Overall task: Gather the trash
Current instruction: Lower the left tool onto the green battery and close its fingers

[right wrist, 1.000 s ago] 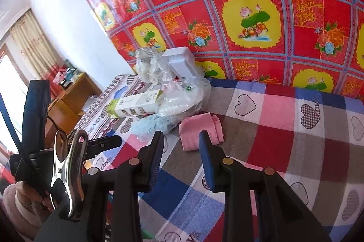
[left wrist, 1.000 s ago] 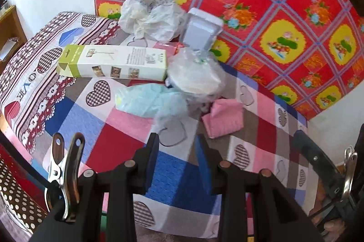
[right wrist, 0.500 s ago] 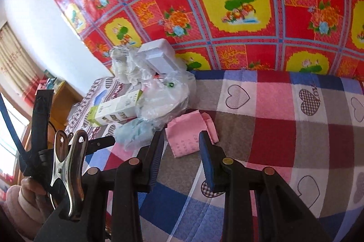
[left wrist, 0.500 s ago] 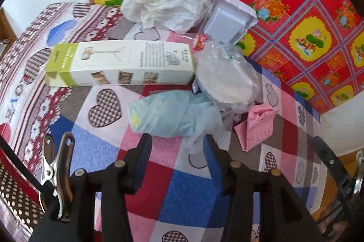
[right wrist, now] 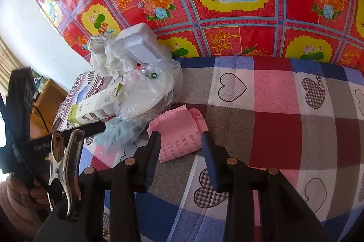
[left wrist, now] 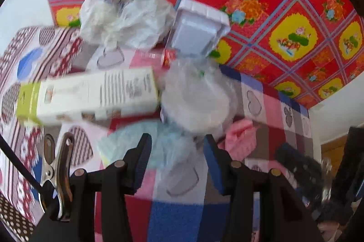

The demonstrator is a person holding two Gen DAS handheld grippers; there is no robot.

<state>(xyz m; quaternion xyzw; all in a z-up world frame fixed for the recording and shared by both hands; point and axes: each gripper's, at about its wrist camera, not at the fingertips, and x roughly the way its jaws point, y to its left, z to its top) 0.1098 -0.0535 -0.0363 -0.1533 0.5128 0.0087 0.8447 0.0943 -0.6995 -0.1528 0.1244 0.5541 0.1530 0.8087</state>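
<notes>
Your left gripper [left wrist: 176, 151] is hanging part-open, empty, over the pale blue bag [left wrist: 145, 146]. Your right gripper [right wrist: 180, 151] is opening, empty, framing the pink paper [right wrist: 179, 128].

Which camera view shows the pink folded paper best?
The right wrist view: the pink folded paper lies sharp, with its printed text, just beyond the jaws. The left wrist view shows it blurred and partly hidden.
</notes>
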